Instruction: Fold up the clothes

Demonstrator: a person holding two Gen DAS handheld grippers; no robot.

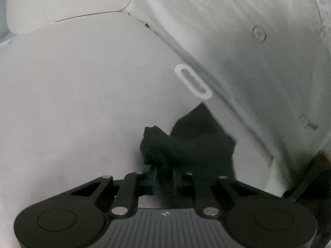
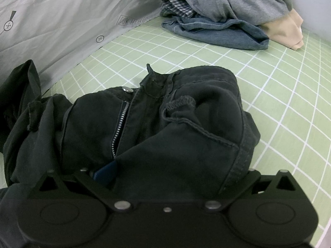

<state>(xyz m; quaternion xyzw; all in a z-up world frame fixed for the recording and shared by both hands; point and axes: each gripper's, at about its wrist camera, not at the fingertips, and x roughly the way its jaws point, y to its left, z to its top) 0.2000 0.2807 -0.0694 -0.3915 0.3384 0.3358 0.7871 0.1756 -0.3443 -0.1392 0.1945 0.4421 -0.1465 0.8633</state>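
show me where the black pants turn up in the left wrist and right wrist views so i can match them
Left wrist view: black pants, a bunched dark fold at lower centre, pinched in the left gripper, against a white background.
Right wrist view: the pants fill the centre and left, zipper and button showing, draped over the right gripper, on the green checked sheet.
Shared landmark: only the black fabric itself.

The black trousers are matt woven cloth with a shiny metal zip. The checked sheet is smooth cloth.
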